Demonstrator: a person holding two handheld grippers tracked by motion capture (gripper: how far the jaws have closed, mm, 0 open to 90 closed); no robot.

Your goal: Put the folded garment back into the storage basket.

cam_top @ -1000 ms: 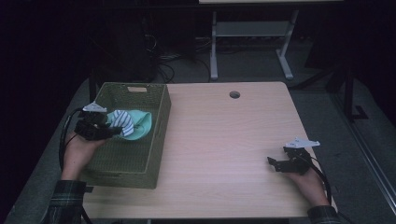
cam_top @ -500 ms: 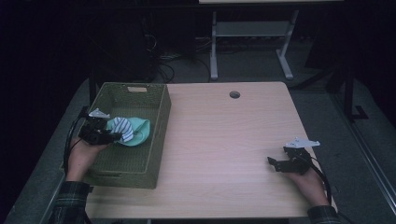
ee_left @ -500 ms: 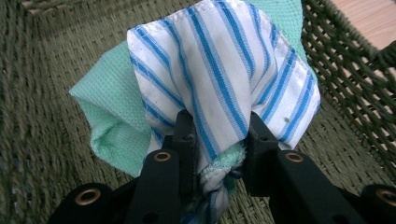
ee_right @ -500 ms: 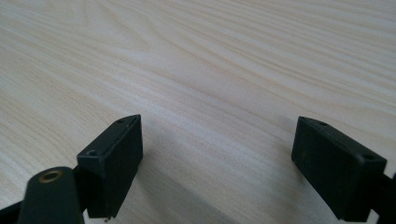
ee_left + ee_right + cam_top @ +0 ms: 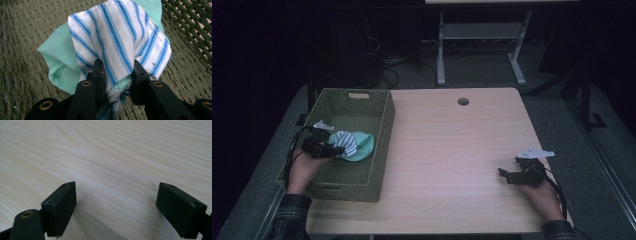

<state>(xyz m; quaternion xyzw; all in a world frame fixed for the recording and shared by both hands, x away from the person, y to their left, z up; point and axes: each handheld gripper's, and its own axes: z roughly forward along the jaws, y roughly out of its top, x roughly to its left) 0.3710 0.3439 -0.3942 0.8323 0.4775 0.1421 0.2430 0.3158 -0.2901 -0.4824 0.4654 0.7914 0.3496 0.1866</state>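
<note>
A white cloth with blue stripes (image 5: 117,37) is pinched between the black jaws of my left gripper (image 5: 116,72), together with a mint green cloth (image 5: 62,65) bunched behind it. In the high view the left gripper (image 5: 329,148) sits low inside the green woven basket (image 5: 382,145), with the striped cloth (image 5: 346,142) and green cloth (image 5: 364,145) resting against the basket floor. My right gripper (image 5: 509,175) rests on the wooden table at the front right. Its jaws stand wide apart over bare wood in the right gripper view (image 5: 117,205), with nothing between them.
The light wooden table (image 5: 452,150) has a round cable hole (image 5: 463,101) near its far edge. The basket stands along the table's left side. Beyond the table are a metal stand (image 5: 477,50) and cables on a dark floor.
My left gripper has sunk lower into the basket with the cloths in its grip. The right gripper has stayed put.
</note>
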